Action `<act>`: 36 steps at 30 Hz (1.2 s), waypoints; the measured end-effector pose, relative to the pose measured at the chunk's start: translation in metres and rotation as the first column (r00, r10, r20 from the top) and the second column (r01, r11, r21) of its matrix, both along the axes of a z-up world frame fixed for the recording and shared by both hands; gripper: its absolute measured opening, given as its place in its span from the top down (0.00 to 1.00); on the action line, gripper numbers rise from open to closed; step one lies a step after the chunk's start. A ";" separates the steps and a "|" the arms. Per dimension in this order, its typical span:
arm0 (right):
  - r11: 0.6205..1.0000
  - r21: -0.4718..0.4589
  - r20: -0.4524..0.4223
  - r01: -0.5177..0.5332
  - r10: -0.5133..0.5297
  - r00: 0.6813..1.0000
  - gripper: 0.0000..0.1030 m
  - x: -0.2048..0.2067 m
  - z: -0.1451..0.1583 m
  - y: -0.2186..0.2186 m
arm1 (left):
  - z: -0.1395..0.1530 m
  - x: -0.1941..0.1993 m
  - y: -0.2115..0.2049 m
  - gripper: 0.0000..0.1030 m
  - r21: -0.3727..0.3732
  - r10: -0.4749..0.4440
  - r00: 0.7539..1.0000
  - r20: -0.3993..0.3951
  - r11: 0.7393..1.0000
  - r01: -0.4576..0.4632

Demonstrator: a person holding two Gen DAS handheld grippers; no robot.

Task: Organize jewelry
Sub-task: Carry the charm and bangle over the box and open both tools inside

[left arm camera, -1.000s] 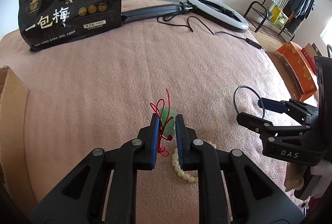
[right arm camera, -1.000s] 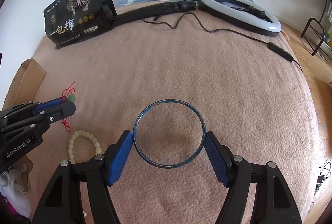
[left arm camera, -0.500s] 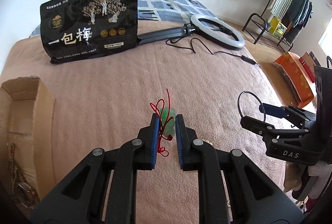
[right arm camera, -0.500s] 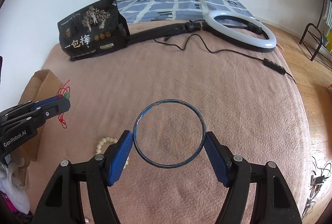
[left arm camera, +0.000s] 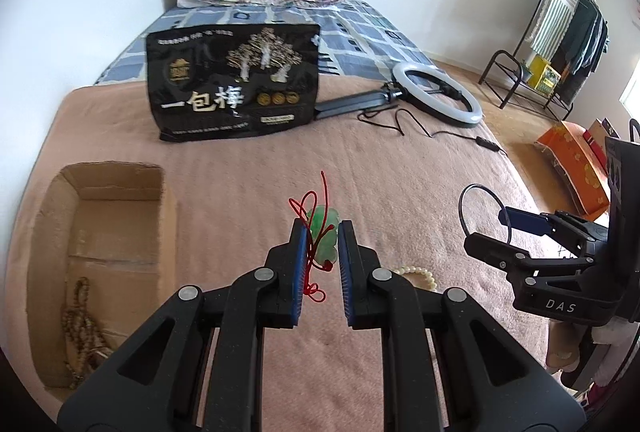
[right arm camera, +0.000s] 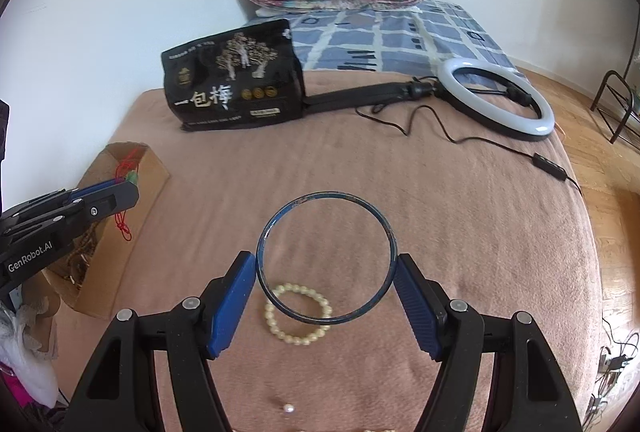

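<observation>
My left hand-held gripper (left arm camera: 322,246) clamps the green pendant (left arm camera: 325,237); my right hand-held gripper (right arm camera: 325,274) grips the blue bangle (right arm camera: 326,258) above the bed (right arm camera: 460,192).

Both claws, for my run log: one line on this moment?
left claw: shut on jade pendant | right claw: shut on blue bangle | pearl bracelet: on blanket | cardboard box: open

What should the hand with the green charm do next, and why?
Probably carry it left, over the cardboard box, then let go. The left gripper already pinches the green pendant by its red cord, lifted above the blanket, and the open box beside it already holds a brown bead strand.
</observation>
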State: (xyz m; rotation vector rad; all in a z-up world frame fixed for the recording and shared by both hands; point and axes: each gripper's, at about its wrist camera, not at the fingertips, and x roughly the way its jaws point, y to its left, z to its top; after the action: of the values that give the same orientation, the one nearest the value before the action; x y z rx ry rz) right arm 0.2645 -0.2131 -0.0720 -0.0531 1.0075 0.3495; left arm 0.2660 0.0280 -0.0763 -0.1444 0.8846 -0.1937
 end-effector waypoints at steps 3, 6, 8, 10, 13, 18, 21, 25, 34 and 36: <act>1.000 0.005 0.008 -0.021 0.021 1.000 0.29 -0.002 0.006 0.016 | 0.006 -0.005 0.018 0.87 0.002 0.022 1.000 0.009 1.000 -0.022; 0.999 0.011 0.012 -0.046 0.046 0.999 0.29 -0.004 0.009 0.034 | 0.009 -0.012 0.039 0.87 0.004 0.048 0.999 0.015 0.999 -0.048; 0.998 0.014 0.015 -0.062 0.062 0.998 0.29 -0.006 0.011 0.046 | 0.010 -0.013 0.052 0.87 0.001 0.064 0.998 0.017 0.998 -0.064; 0.997 0.020 0.017 -0.077 0.076 0.997 0.29 -0.006 0.012 0.058 | 0.011 -0.017 0.067 0.87 0.000 0.086 0.996 0.017 0.996 -0.086; 0.994 0.028 0.019 -0.102 0.101 0.995 0.29 -0.007 0.015 0.079 | 0.011 -0.020 0.084 0.87 0.005 0.109 0.994 0.019 0.994 -0.109; 0.989 0.037 0.023 -0.145 0.145 0.989 0.29 -0.008 0.017 0.114 | 0.008 -0.028 0.114 0.87 0.013 0.148 0.989 0.022 0.989 -0.148; 0.985 0.040 0.025 -0.171 0.170 0.985 0.29 -0.008 0.017 0.133 | 0.005 -0.031 0.129 0.87 0.013 0.167 0.986 0.019 0.986 -0.167; 0.979 0.045 0.027 -0.200 0.199 0.980 0.29 -0.007 0.017 0.160 | 0.000 -0.036 0.147 0.87 0.018 0.189 0.982 0.016 0.982 -0.189; 0.966 0.055 0.013 -0.252 0.252 0.968 0.29 -0.004 0.006 0.209 | -0.013 -0.046 0.178 0.87 0.014 0.229 0.973 -0.003 0.973 -0.229; 0.964 0.055 0.011 -0.261 0.261 0.965 0.29 -0.004 0.003 0.217 | -0.016 -0.048 0.183 0.87 0.012 0.236 0.972 -0.008 0.972 -0.236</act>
State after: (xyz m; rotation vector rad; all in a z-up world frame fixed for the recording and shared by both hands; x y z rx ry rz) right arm 0.2605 0.0043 -0.0686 -0.1370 0.9887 0.6187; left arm 0.2180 0.2113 -0.0925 -0.2384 0.8697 0.0339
